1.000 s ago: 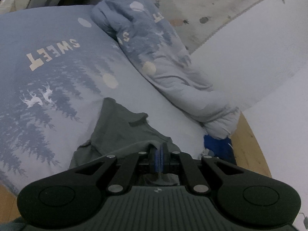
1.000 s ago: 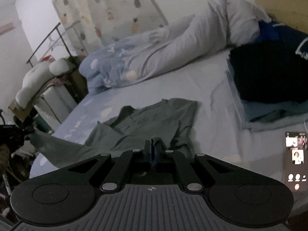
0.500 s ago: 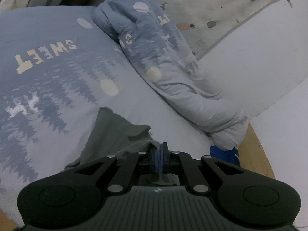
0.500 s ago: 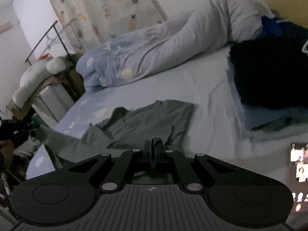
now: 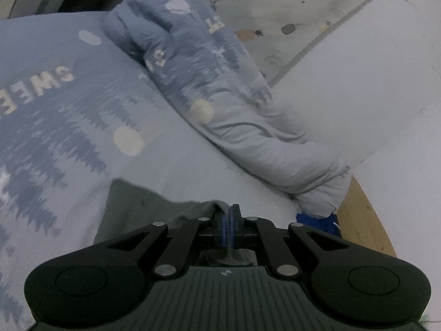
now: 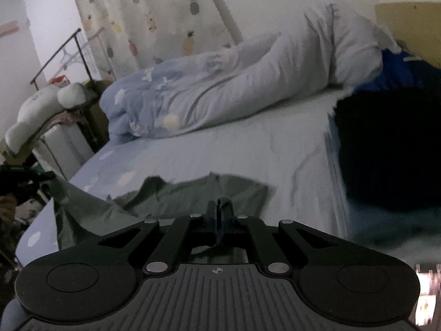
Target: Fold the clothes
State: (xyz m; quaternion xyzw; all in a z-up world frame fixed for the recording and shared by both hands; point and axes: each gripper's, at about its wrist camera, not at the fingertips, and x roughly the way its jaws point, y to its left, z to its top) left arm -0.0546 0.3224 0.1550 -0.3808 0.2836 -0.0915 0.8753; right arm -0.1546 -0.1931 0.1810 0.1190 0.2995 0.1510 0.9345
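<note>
A grey-green T-shirt [image 5: 132, 207] lies on the blue printed bed sheet [image 5: 69, 104]. My left gripper [image 5: 231, 215] is shut on one edge of the T-shirt, and cloth bunches up beside its blue pads. In the right wrist view the same T-shirt [image 6: 171, 195] spreads flat ahead, with one part lifted at the left. My right gripper [image 6: 219, 207] is shut on another edge of it, a fold of cloth sticking up between the fingers.
A rolled blue duvet [image 5: 220, 104] lies along the far side of the bed, also seen as the duvet [image 6: 220, 88]. A stack of dark folded clothes [image 6: 386, 149] sits at the right. A lit phone [image 6: 425, 292] lies at the lower right. A patterned curtain [image 6: 154, 13] hangs behind.
Both grippers have carried the T-shirt edges forward across the bed toward the duvet. Less of the shirt shows ahead of each gripper, and the clothes stack looms nearer.
</note>
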